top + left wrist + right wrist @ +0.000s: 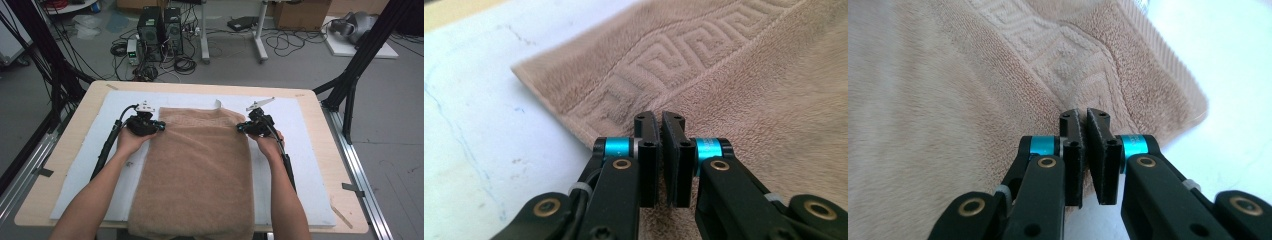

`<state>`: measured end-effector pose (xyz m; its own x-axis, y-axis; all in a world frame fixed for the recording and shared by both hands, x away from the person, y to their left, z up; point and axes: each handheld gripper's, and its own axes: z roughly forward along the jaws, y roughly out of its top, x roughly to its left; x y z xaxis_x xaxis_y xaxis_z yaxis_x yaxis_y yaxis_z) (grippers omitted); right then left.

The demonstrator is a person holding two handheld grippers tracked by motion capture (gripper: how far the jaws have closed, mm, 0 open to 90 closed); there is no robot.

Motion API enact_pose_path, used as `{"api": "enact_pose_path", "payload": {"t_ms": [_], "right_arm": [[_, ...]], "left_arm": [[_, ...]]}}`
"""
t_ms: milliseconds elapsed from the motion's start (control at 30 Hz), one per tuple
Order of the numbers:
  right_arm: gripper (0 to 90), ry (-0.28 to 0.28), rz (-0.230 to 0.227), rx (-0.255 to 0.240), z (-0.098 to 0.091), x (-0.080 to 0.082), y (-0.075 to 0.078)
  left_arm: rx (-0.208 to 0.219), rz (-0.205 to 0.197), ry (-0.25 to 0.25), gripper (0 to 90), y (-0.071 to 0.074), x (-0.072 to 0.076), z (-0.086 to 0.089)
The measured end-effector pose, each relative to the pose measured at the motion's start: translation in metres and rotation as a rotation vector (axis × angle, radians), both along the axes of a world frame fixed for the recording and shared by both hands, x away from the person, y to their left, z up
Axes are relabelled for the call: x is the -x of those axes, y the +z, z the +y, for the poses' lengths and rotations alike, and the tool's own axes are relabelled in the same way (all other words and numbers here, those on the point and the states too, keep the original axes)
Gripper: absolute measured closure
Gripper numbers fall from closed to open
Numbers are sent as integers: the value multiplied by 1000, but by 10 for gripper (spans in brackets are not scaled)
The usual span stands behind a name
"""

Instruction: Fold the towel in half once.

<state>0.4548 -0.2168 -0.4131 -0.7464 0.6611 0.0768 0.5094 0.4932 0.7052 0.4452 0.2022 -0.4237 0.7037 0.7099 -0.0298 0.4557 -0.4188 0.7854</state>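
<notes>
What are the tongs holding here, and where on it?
Each tongs pinches the tan towel at a side edge near its far corners: left tongs, right tongs.

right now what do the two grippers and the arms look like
Both the left gripper and the right gripper are black, with flat black jaws, turquoise metal sleeves at the jaw pivots, brass-coloured rivets and white cable ties. A black cable trails from each, and a grey three-cornered plate sits on top. The forearms are bare, no sleeves.

The towel [197, 170] runs off the high view's edge at six o'clock, its near end cut off. In both gripper views, whether any towel edge sits pinched between the closed jaws cannot be told. Floor clutter at twelve o'clock is too small to identify.
</notes>
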Motion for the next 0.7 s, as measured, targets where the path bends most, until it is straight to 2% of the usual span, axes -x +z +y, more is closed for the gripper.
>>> {"api": "enact_pose_path", "payload": {"t_ms": [200, 267, 400, 500, 600, 700], "right_arm": [[853, 49, -5, -67, -8, 18, 24], [851, 76, 4, -76, -9, 29, 33], [851, 128, 11, -94, -13, 53, 43], [851, 151, 19, -95, -13, 72, 42], [851, 184, 31, -94, -10, 92, 34], [851, 217, 48, -86, -5, 110, 22]], "left_arm": [[45, -52, -26, 854, 23, 18, 8], [60, -66, -41, 854, 27, 27, 11], [65, -89, -89, 852, 32, 52, 16], [49, -104, -123, 852, 28, 75, 18], [23, -97, -139, 851, 18, 99, 21], [0, -109, -149, 848, 8, 121, 24]]}}
